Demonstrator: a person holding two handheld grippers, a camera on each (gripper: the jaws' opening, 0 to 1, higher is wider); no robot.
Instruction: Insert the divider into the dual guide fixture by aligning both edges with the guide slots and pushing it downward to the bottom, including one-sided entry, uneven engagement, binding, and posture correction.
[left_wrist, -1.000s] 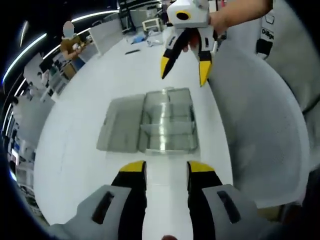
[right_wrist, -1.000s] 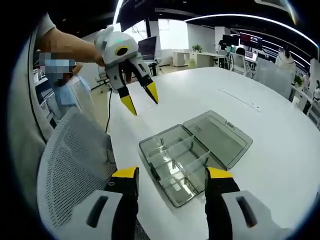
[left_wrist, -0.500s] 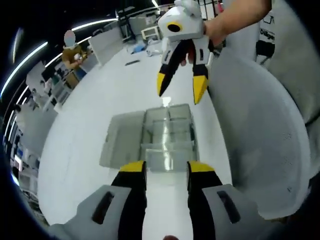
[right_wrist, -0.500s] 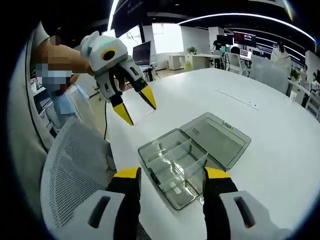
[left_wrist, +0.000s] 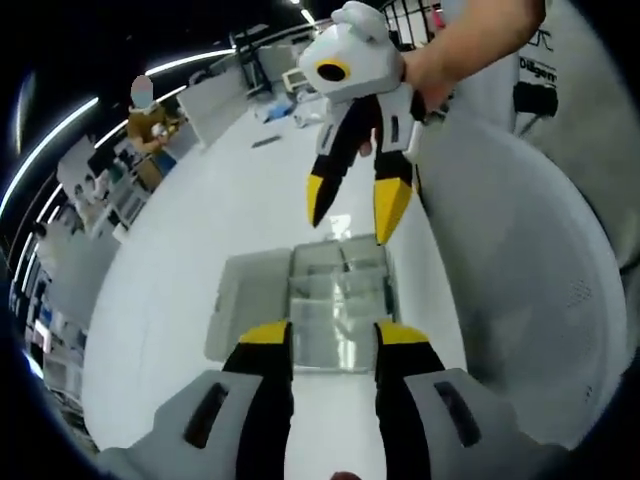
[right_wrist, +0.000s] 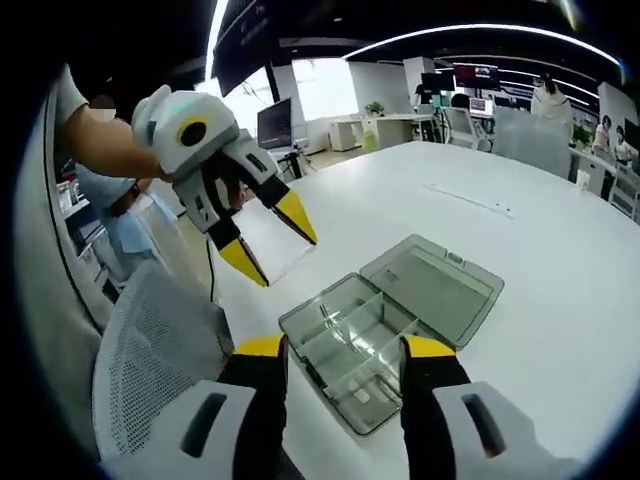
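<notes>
A clear plastic compartment box (left_wrist: 338, 300) lies on the white table (left_wrist: 200, 230), its lid (left_wrist: 252, 300) folded open flat beside it. Clear dividers stand inside it. My left gripper (left_wrist: 332, 340) is open just before the box's near edge, with nothing between its jaws. My right gripper (left_wrist: 355, 208), held in a hand, hangs open above the box's far end. In the right gripper view the box (right_wrist: 345, 335) and its lid (right_wrist: 432, 285) sit just beyond my open right gripper (right_wrist: 344, 350), and the left gripper (right_wrist: 272, 240) hovers open to the upper left of the box.
A white mesh chair (left_wrist: 520, 260) stands tight against the table edge beside the box, also seen as chair (right_wrist: 150, 350). The table (right_wrist: 540, 240) stretches away wide. Small items (left_wrist: 275, 110) lie at its far end. People (left_wrist: 150, 110) and desks fill the office behind.
Both grippers have moved in toward the box and toward each other: each looms larger in the other's view. The box has not moved and nothing was gripped.
</notes>
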